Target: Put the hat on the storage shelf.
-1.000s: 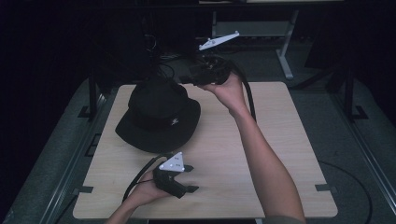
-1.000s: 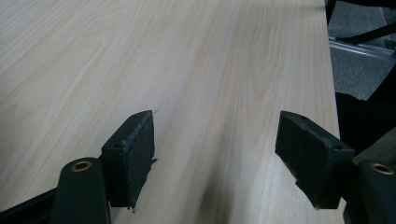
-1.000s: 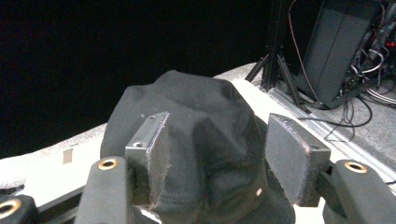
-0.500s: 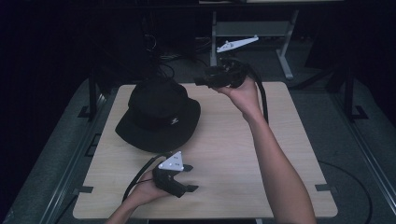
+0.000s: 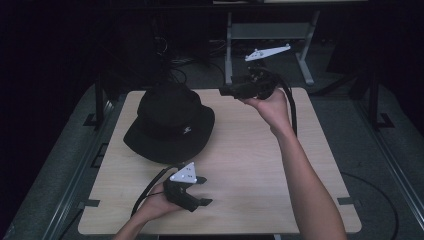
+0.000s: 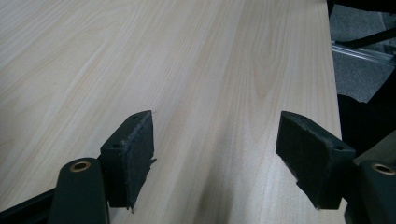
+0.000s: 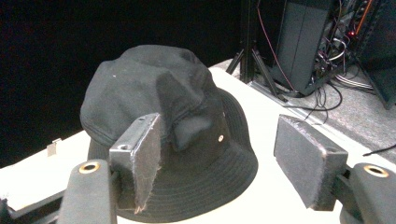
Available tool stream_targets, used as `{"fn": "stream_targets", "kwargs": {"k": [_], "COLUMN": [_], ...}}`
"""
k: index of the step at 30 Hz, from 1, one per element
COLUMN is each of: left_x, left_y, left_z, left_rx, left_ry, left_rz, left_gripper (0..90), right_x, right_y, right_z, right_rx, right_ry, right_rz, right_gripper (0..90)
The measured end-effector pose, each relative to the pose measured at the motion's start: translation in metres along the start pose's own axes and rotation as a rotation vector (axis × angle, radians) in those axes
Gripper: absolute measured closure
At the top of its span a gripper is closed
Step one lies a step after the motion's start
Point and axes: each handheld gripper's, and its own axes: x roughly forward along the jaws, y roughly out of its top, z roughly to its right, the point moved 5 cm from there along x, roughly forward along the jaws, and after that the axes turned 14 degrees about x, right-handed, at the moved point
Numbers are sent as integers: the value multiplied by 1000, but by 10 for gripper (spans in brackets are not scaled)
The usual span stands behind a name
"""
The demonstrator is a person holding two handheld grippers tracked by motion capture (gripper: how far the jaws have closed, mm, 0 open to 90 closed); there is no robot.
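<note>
**A:** What lies on the table (image 5: 250, 165)?

**B:** A black bucket hat (image 5: 170, 122) sits brim-down in the upper left of the wooden top, nothing on it or around it.

**A:** And the grippers?

**B:** The right gripper (image 5: 225, 91), upper centre of the high view, points at the hat from just beside it; its jaws have just been opening, with nothing between them. The left gripper (image 5: 202, 191), bottom centre, rests wide and empty on bare wood. Behind the table stand a metal stand (image 5: 265, 32) and cables (image 7: 327, 60).

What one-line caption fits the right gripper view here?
Right gripper, jaws open with nothing between them, faces a black bucket hat sitting on the pale table.
</note>
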Motion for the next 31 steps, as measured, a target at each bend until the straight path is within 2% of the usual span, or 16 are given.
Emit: {"fn": "stream_targets", "kwargs": {"k": [17,31], "left_x": [-1,0], "left_y": [-1,0], "left_z": [0,1], "left_rx": [-2,3], "left_ry": [1,4], "left_rz": [-3,4], "left_gripper": [272,272], "right_x": [-30,-60], "right_y": [-22,-57], "right_z": [11,17], "right_rx": [23,50], "right_ry": [-49,-94], "right_rz": [1,4], "right_gripper": [256,209]}}
